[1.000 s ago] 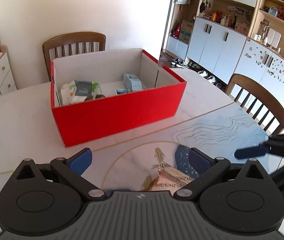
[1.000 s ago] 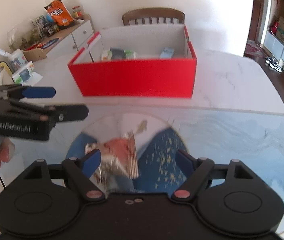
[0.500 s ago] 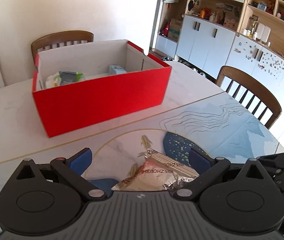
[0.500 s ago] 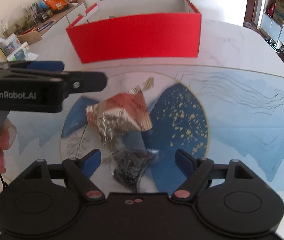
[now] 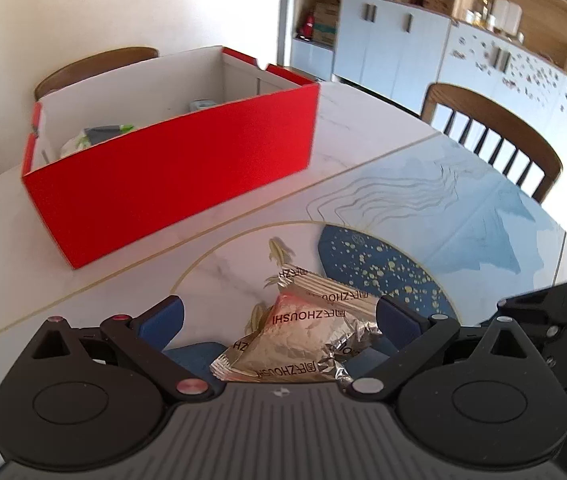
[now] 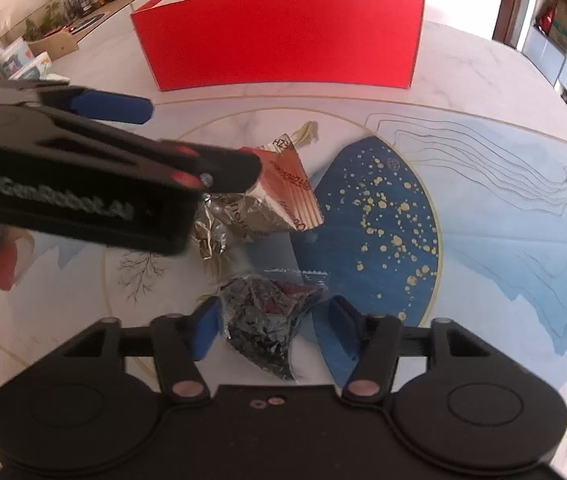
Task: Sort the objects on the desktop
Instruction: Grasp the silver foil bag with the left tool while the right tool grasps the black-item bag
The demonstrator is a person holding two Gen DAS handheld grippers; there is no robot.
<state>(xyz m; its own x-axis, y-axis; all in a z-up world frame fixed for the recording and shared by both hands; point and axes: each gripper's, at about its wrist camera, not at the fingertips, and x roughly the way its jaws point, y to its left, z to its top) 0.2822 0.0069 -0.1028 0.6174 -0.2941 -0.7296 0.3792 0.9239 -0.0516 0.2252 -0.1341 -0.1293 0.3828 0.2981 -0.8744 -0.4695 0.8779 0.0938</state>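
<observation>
A foil snack packet (image 5: 303,340) with red and beige print lies on the table between the open fingers of my left gripper (image 5: 279,316); it also shows in the right wrist view (image 6: 283,196). A dark crinkled packet (image 6: 267,316) lies between the open fingers of my right gripper (image 6: 271,324). The left gripper body (image 6: 83,176) reaches in from the left over the foil packet. A red box (image 5: 171,176) with white inside walls stands farther back and holds several small items; it also shows in the right wrist view (image 6: 279,36).
The table (image 5: 403,152) is white marble with a blue and gold round inlay (image 6: 383,216). Wooden chairs (image 5: 495,136) stand at the right and behind the box. A sideboard with snacks and clutter (image 6: 63,12) stands at the far left. Cabinets (image 5: 403,40) line the back.
Both grippers have come down and forward. The foil packet now lies between the left fingers and the dark packet between the right fingers. The right jaws have narrowed a little.
</observation>
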